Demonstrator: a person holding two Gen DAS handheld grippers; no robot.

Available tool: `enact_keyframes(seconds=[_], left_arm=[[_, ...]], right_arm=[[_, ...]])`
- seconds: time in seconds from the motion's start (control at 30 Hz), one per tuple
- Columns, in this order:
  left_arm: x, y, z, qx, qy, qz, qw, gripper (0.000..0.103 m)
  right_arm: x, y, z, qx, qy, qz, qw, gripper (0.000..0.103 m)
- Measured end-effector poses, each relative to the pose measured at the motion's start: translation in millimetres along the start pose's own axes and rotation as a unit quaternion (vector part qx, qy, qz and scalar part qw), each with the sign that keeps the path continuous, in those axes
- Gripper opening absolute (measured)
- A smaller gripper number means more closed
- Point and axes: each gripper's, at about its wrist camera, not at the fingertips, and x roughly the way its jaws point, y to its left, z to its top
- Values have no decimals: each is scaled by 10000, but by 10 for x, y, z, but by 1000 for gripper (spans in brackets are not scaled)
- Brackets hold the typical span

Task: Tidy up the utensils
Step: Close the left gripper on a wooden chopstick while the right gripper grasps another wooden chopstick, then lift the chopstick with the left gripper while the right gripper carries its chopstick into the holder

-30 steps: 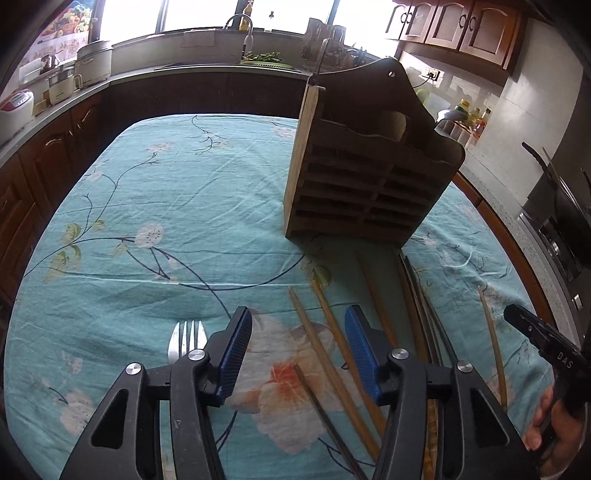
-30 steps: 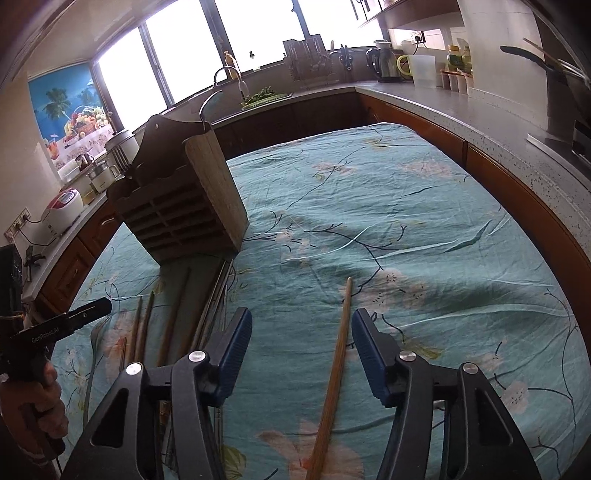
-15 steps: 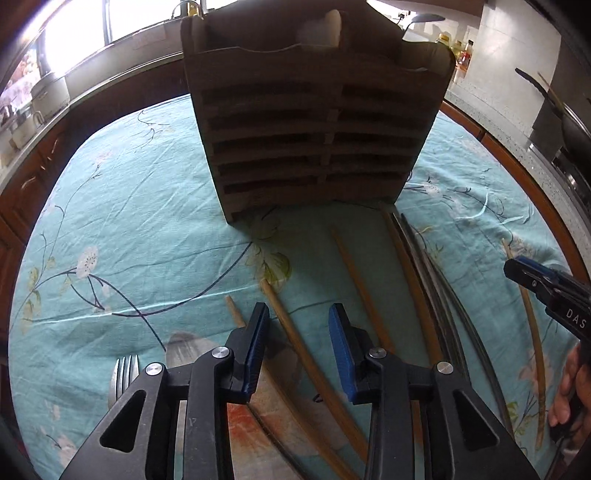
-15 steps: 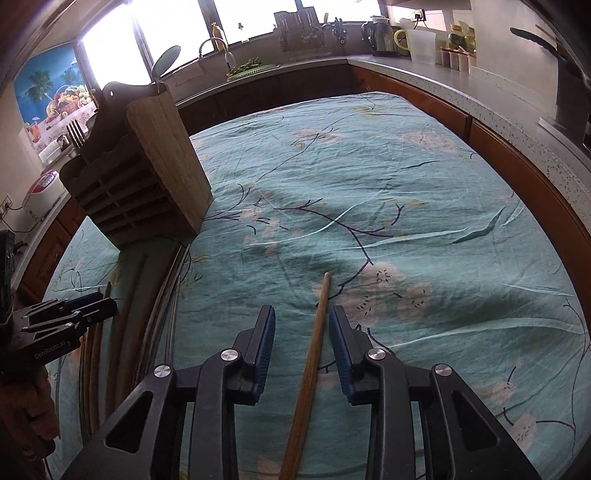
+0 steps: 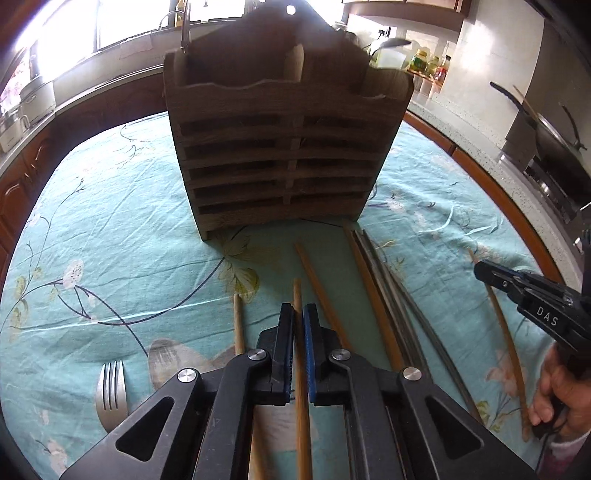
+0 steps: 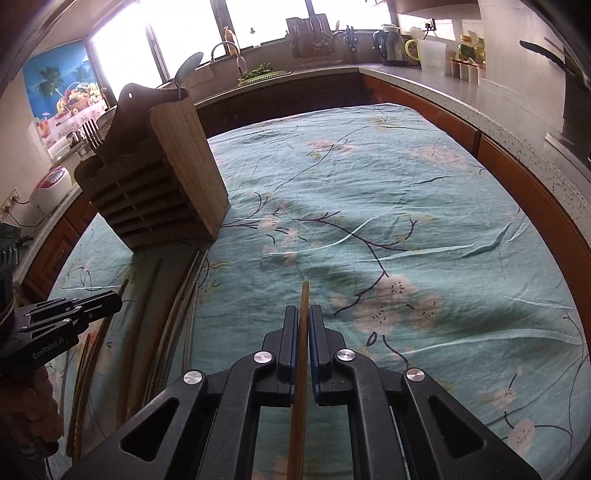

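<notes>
A table covered in a wrinkled teal tablecloth [image 6: 369, 206] printed with pale blossoms and dark branches fills a kitchen ringed by dark wood cabinets and a speckled countertop [image 6: 517, 122]. Bright windows [image 6: 266, 22] glare behind a sink faucet [image 6: 227, 50]; a kettle [image 6: 391, 48] stands on the counter, and a wok [image 5: 554, 136] sits at the right.

A slatted wooden utensil holder [image 5: 288, 147] stands upright on the cloth, already holding a fork and a spoon. In front of it lie loose wooden and metal chopsticks [image 5: 373, 295], with a fork [image 5: 110, 391] well apart at the left.

The left gripper [image 5: 299, 332] has its jaws pinched on a wooden chopstick [image 5: 300, 369]. The right gripper [image 6: 303, 332] likewise clamps another wooden chopstick [image 6: 301, 387], away from the holder.
</notes>
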Motion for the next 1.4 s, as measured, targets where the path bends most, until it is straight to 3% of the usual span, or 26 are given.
enact_keyframes(seconds=[0.3, 0.73, 1.13, 1.4], left_arm=[[-835, 26, -44, -141, -893, -522, 9945, 3], [-1784, 306, -305, -306, -1977, -892, 9757, 3], [-1799, 481, -402, -556, -2324, -756, 9681, 3], [-1799, 555, -239, -623, -2539, -771, 9621, 3]], right_arm=[[-657, 168, 132, 26, -705, 447, 9965, 5], [-1461, 465, 434, -118, -1854, 737, 9798, 5], [-1519, 581, 598, -189, -2087, 872, 9739, 5], [-1479, 651, 771, -185, -2229, 966, 9699, 5]])
